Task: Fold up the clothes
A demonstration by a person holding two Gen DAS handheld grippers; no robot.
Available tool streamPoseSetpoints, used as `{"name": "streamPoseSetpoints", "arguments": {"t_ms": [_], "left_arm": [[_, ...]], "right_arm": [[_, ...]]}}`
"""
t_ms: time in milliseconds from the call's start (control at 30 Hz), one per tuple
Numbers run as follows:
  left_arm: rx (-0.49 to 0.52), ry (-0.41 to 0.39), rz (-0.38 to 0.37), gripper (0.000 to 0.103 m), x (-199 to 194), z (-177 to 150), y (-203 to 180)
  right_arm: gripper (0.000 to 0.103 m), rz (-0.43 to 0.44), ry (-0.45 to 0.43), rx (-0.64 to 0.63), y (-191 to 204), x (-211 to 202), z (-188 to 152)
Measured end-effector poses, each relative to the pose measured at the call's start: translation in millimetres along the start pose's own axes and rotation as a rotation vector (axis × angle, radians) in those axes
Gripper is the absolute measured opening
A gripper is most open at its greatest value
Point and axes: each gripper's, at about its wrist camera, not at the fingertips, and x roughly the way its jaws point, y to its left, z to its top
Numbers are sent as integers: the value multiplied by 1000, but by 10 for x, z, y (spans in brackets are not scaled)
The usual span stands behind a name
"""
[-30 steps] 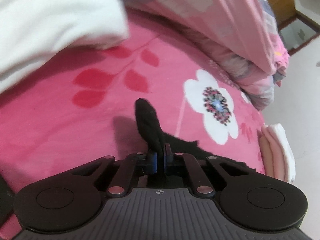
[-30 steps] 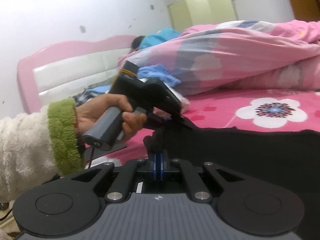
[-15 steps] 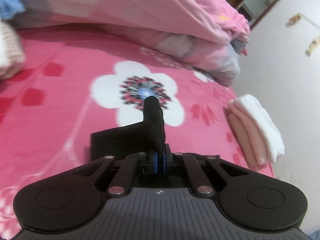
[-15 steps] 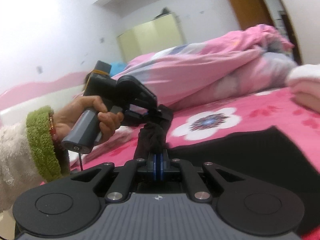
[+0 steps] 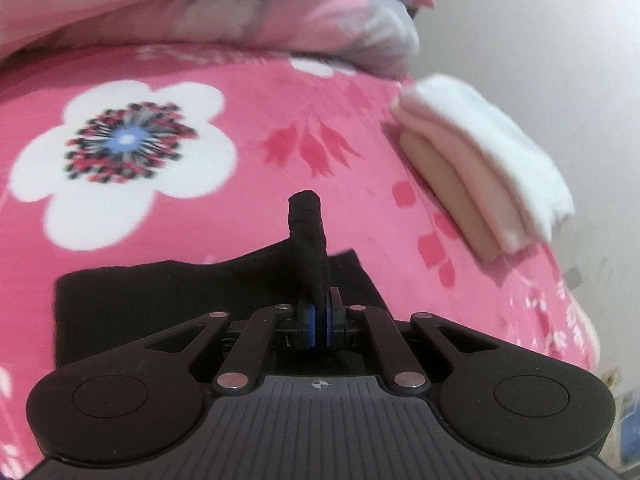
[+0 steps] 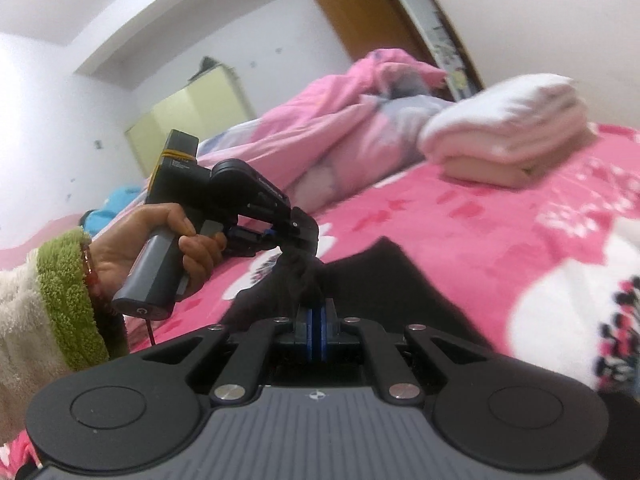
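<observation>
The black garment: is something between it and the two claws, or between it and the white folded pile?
Nothing visible. Both claws, left and right, are already shut on the black garment. The bedspread between it and the folded pile looks bare.

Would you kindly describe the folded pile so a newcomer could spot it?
Start at the pink flowered bedspread. Near its edge, by the rumpled quilt, lies the folded pile. It is white over pale pink, neatly stacked, unlike the black garment spread flat.
</observation>
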Motion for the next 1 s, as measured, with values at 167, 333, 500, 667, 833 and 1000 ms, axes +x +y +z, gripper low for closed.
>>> {"name": "streamPoseSetpoints", "arguments": {"t_ms": [167, 333, 500, 667, 833, 1000], "left_arm": [[32, 36, 27, 3, 199, -23, -120], [49, 46, 26, 3, 310, -36, -174], [-8, 68, -30, 33, 330, -52, -59], [-10, 25, -22, 48, -62, -25, 48], [122, -32, 18, 48, -981, -41, 218], [348, -76, 180, 51, -1978, -206, 357]], "right_arm": [[2, -37, 4, 48, -199, -32, -52], [2, -61, 15, 83, -340, -40, -110], [2, -78, 39, 123, -433, -14, -180], [2, -67, 44, 178, -503, -10, -212], [3, -21, 63, 289, -640, -9, -195], [5, 47, 99, 442, -852, 16, -175]]}}
